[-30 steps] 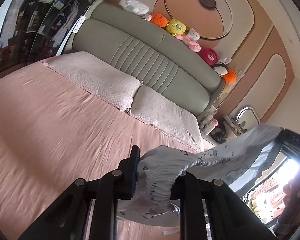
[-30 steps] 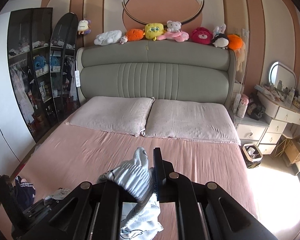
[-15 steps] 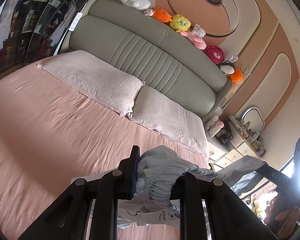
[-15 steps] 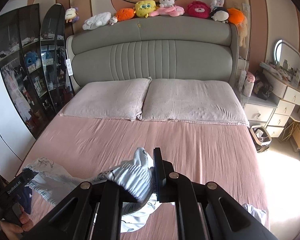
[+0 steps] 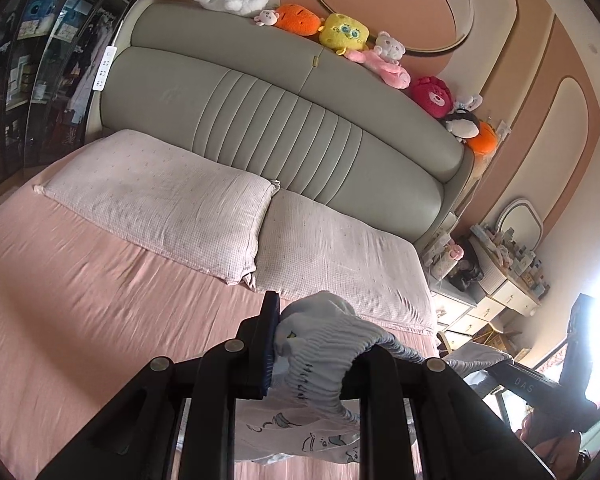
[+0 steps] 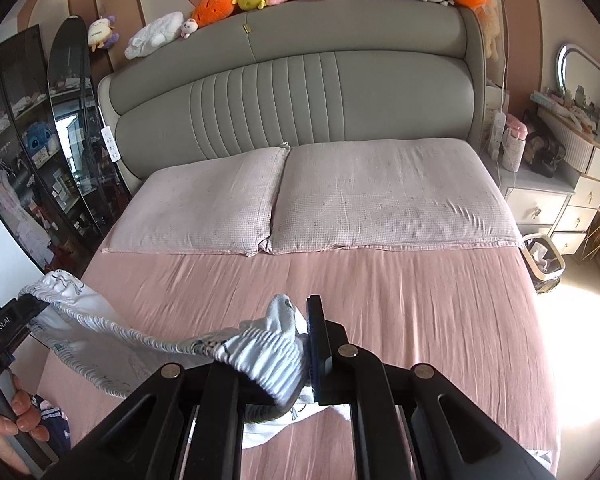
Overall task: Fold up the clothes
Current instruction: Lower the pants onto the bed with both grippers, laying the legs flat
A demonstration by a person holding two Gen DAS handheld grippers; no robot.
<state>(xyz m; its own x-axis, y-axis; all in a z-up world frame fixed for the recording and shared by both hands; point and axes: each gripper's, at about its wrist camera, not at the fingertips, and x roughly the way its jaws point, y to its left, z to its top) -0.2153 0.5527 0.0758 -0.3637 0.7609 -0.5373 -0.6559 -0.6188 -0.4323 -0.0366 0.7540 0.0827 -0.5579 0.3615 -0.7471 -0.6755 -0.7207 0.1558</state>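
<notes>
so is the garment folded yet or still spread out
Spread out, not folded: the garment hangs stretched by its elastic waistband between the left gripper and right gripper, above the bed.

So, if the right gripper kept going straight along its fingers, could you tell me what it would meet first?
Likely the pink bedsheet just ahead, short of the pillows, though depth is hard to judge. The right gripper is shut on the garment's waistband.

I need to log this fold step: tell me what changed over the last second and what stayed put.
The two grippers moved apart, pulling the white printed garment's elastic waistband taut between them; both views also tilted down toward the pink bed. Nothing was released: the left gripper and the right gripper stayed clamped on the waistband ends. The pillows did not move.
</notes>
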